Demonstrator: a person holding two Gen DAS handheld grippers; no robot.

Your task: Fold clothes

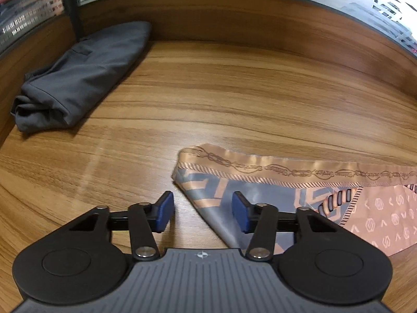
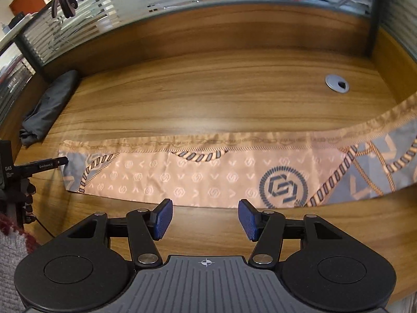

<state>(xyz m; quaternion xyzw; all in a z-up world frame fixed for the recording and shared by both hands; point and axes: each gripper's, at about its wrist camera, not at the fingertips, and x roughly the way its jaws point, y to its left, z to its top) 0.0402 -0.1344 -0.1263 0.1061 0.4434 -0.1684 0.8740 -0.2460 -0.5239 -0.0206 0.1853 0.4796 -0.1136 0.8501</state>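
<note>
Your left tongs [image 1: 202,212] stand apart and hold nothing, poised just above the folded left corner of the scarf [image 1: 299,193]. Your right tongs [image 2: 206,219] are also apart and empty, hovering over bare worktop [image 2: 208,99] just short of the scarf's near edge. The scarf [image 2: 198,174] lies as a long folded strip across the worktop, peach with blue corners and a rope pattern, its right end curving up out of view. A folded grey garment [image 1: 78,78] sits well apart at the far left, against the wooden partition [image 1: 234,18]. A round cable port [image 2: 337,84] shows at the far right.
</note>
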